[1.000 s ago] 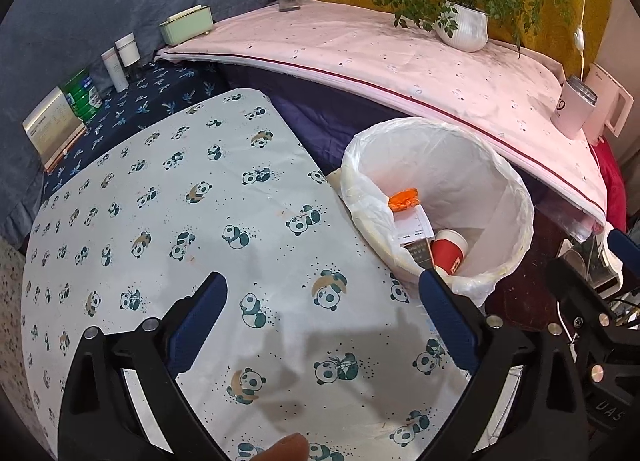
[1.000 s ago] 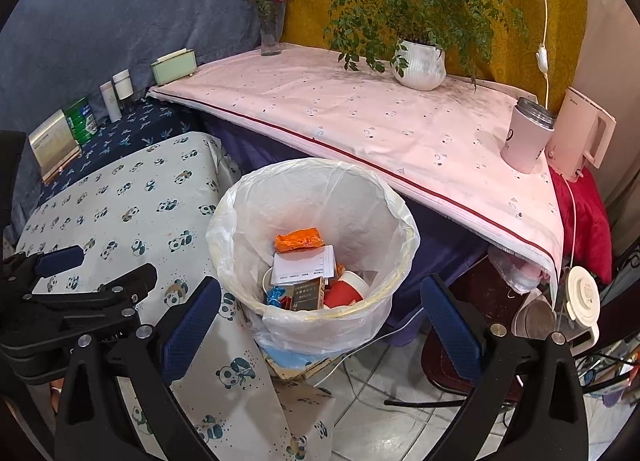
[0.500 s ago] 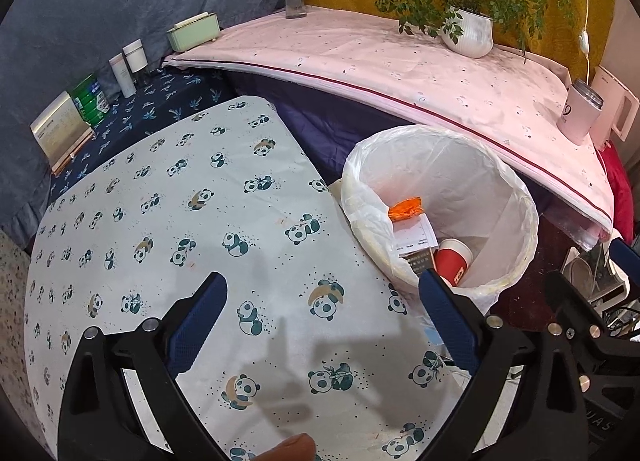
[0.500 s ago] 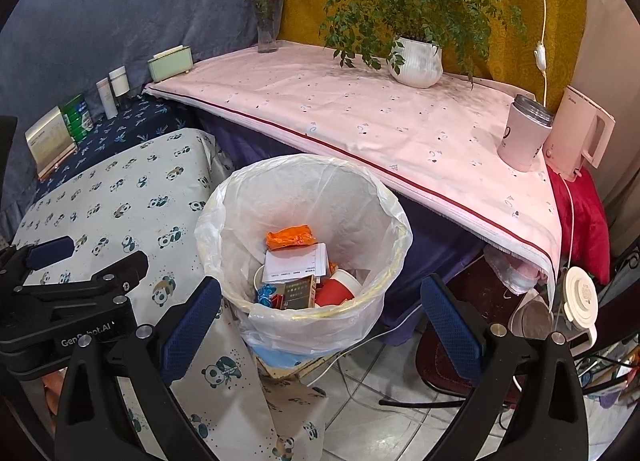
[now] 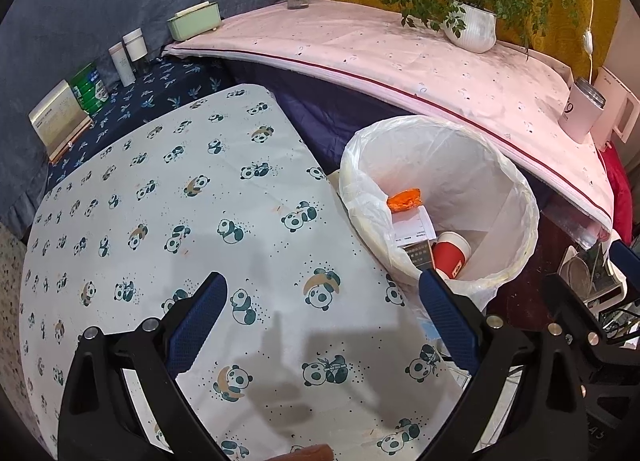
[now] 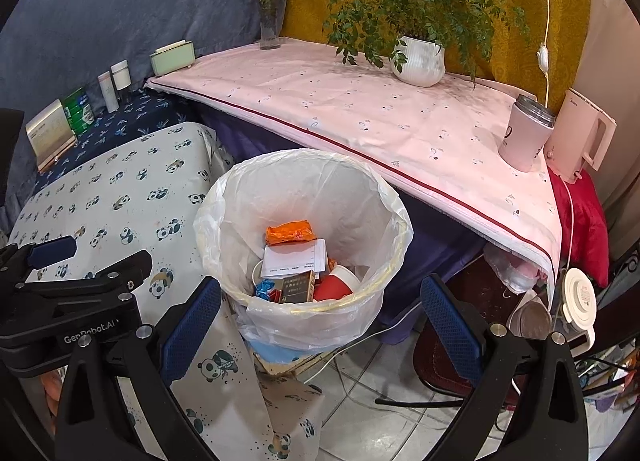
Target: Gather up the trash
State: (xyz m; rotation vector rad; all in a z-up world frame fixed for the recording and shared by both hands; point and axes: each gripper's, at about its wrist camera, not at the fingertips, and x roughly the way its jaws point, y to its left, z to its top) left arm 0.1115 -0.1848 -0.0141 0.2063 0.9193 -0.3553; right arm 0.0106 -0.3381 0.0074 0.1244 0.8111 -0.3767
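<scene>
Left gripper (image 5: pixel 322 299): jaws spread wide, blue-padded fingers (image 5: pixel 196 319) empty, nothing between them; body also visible at left edge of right wrist view. Right gripper (image 6: pixel 320 307): jaws spread wide, blue pads (image 6: pixel 450 319) empty. Fingertip (image 5: pixel 310 453) at bottom edge, left wrist view.

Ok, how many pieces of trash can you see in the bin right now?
5 showing in the bin: orange wrapper at the back, white paper below it, dark box in front, red cup on the right, blue wrapper on the left. More may lie underneath.
</scene>
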